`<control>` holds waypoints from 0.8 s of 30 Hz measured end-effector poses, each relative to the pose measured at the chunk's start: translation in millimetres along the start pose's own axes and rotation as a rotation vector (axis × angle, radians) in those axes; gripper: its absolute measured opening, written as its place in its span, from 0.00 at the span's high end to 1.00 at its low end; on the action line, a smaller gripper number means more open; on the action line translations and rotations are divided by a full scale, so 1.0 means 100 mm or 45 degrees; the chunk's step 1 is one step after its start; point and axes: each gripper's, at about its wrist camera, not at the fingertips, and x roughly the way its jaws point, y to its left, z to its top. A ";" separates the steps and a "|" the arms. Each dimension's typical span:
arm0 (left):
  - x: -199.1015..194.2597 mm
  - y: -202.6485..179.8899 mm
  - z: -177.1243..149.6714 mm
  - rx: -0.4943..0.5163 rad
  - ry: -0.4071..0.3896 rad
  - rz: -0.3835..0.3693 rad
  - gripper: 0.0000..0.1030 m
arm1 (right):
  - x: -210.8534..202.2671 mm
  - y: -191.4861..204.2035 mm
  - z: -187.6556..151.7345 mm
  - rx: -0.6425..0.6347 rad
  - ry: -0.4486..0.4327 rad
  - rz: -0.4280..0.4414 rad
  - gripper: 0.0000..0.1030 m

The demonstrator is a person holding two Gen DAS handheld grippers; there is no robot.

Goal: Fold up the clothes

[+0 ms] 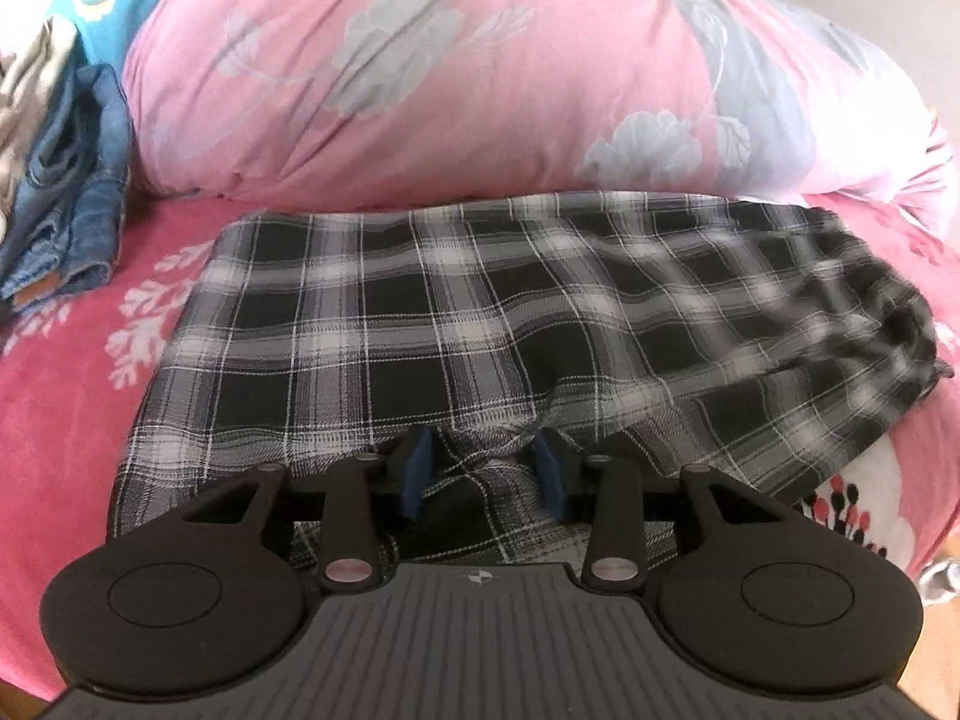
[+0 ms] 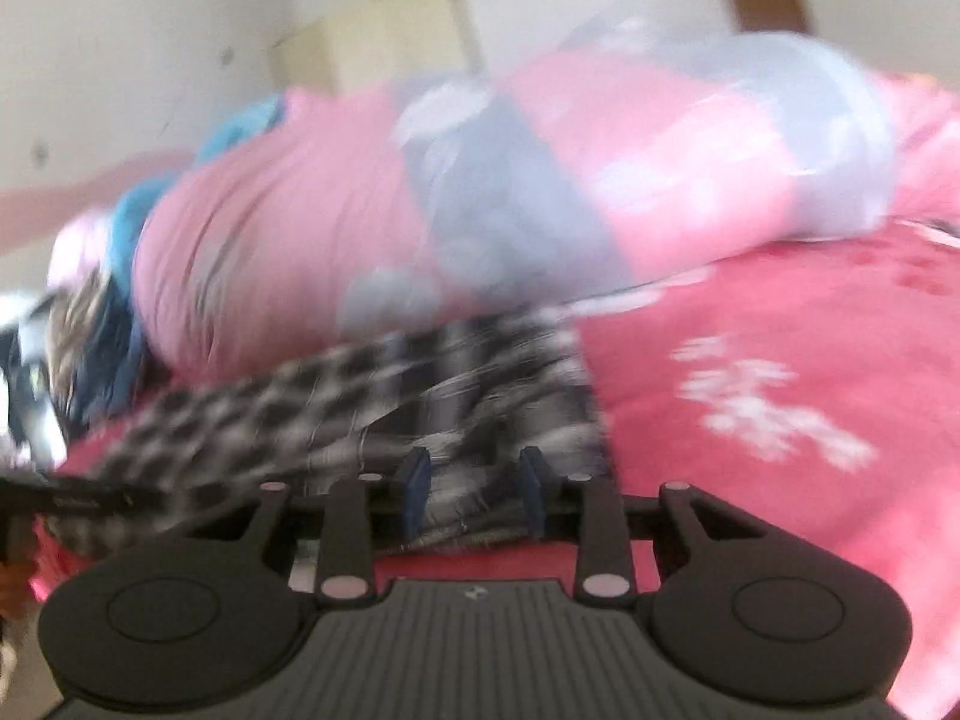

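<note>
One pink flowered quilt (image 1: 480,72) lies bunched on the pink bed sheet (image 1: 54,420); before it lies one plaid garment (image 1: 480,312), its near edge bunched between the left gripper (image 1: 486,462), jaws parted around the cloth without clearly pinching; the right gripper (image 2: 477,489) stands spread over its blurred corner; one folded jeans (image 1: 78,192) at left

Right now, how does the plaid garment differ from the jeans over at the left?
The plaid garment is black, grey and white check; the jeans are plain blue denim. The plaid garment lies spread flat across the pink bedspread just ahead of the left gripper; the jeans sit bunched in a compact stack at the left edge. Both rest on the bed, in front of the pink floral duvet.
</note>
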 end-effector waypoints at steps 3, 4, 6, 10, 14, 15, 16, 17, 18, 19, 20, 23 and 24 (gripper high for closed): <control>0.02 0.05 0.01 -0.026 0.018 -0.026 0.62 | -0.47 -0.02 -0.05 0.050 -0.045 -0.068 0.66; 0.02 0.05 0.01 -0.027 0.018 -0.025 0.62 | -0.62 -0.02 -0.06 0.050 -0.052 -0.086 0.66; 0.02 0.04 0.00 -0.024 0.020 -0.016 0.62 | -0.86 0.00 -0.05 0.022 -0.057 -0.115 0.66; 0.04 0.01 0.06 -0.032 0.057 0.002 0.61 | -1.19 0.06 0.02 0.011 -0.074 -0.130 0.66; 0.09 0.00 0.16 -0.043 0.135 0.020 0.61 | -1.46 0.11 0.12 0.057 -0.118 -0.118 0.65; 0.10 -0.01 0.19 -0.046 0.158 0.025 0.61 | -1.53 0.13 0.16 0.067 -0.132 -0.112 0.65; 0.12 -0.01 0.22 -0.048 0.180 0.029 0.61 | -1.59 0.15 0.20 0.073 -0.149 -0.112 0.65; 0.13 -0.02 0.25 -0.049 0.203 0.033 0.60 | -1.65 0.17 0.24 0.073 -0.170 -0.118 0.62; 0.14 -0.02 0.27 -0.048 0.220 0.036 0.60 | -1.72 0.19 0.28 0.073 -0.192 -0.119 0.60; 0.15 -0.02 0.28 -0.046 0.233 0.038 0.60 | -1.80 0.21 0.32 0.071 -0.216 -0.117 0.58; 0.16 -0.02 0.29 -0.049 0.245 0.038 0.60 | -1.87 0.23 0.35 0.068 -0.237 -0.113 0.58; 0.18 -0.02 0.30 -0.057 0.263 0.039 0.59 | -2.08 0.26 0.47 0.064 -0.280 -0.108 0.58; 0.19 -0.03 0.30 -0.054 0.262 0.043 0.59 | -2.14 0.27 0.51 0.069 -0.284 -0.098 0.58</control>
